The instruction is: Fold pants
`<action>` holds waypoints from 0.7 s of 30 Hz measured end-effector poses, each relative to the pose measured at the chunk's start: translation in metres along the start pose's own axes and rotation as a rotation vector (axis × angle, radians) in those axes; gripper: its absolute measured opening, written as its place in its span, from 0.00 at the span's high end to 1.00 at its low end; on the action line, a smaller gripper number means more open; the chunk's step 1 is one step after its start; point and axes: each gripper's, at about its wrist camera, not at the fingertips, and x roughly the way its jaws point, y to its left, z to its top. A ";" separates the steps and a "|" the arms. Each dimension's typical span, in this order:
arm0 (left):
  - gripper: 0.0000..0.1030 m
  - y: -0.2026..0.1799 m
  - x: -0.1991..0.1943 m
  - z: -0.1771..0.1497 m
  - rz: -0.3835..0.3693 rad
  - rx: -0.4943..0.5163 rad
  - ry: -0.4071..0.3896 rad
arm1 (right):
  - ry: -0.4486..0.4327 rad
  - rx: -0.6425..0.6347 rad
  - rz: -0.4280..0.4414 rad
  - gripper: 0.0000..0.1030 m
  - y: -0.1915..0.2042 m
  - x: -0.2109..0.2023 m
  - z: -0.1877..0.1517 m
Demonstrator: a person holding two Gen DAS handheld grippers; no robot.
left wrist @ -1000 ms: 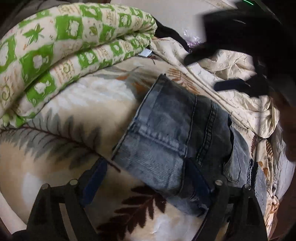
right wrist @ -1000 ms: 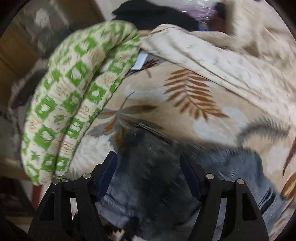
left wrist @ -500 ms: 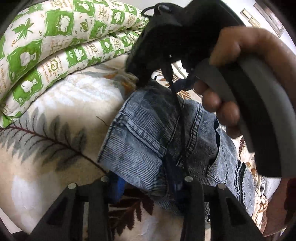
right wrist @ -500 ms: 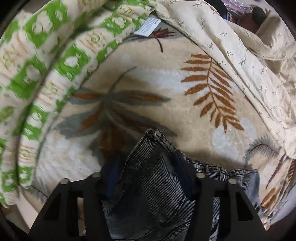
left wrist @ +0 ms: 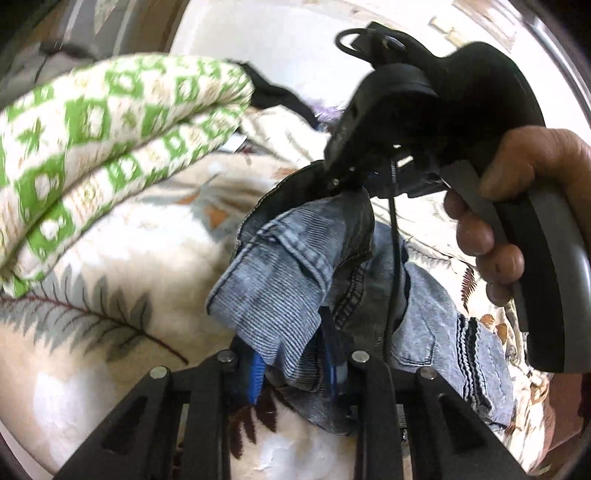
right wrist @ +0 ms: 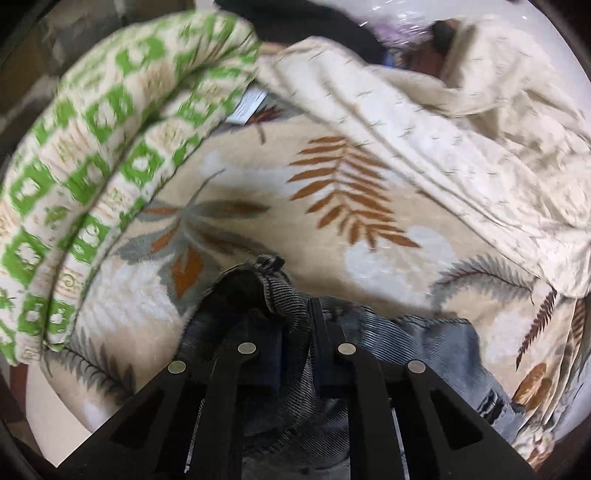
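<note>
Grey-blue denim pants [left wrist: 280,280] lie bunched on a cream leaf-print blanket [left wrist: 92,350]. My left gripper [left wrist: 291,354] has the near hem corner between its blue pads, and its jaws are closing on the denim, which is raised off the blanket. In the left wrist view a person's hand [left wrist: 517,184] holds my right gripper [left wrist: 347,184], which pinches the far hem corner and lifts it. The right wrist view shows my right gripper [right wrist: 295,325] shut on a dark twisted fold of the pants [right wrist: 424,332].
A folded green-and-white quilt [left wrist: 92,129] [right wrist: 92,166] is piled at the left. A rumpled cream sheet [right wrist: 424,129] lies at the right and back. A black garment [right wrist: 314,26] sits at the far edge. Bare blanket [right wrist: 369,266] spreads beyond the pants.
Both grippers have closed on the hem of the pants. The right gripper came in over the far corner and pinched it. The hem, flat before, is now lifted and bunched between the two.
</note>
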 end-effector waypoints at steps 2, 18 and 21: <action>0.73 -0.007 -0.006 -0.001 -0.019 0.029 -0.036 | -0.039 0.037 0.015 0.90 -0.016 -0.016 -0.008; 0.84 -0.150 -0.045 -0.065 -0.367 0.559 -0.172 | -0.328 0.414 0.218 0.90 -0.193 -0.097 -0.138; 0.87 -0.180 -0.035 -0.083 -0.419 0.637 -0.126 | -0.340 0.506 0.266 0.90 -0.232 -0.088 -0.171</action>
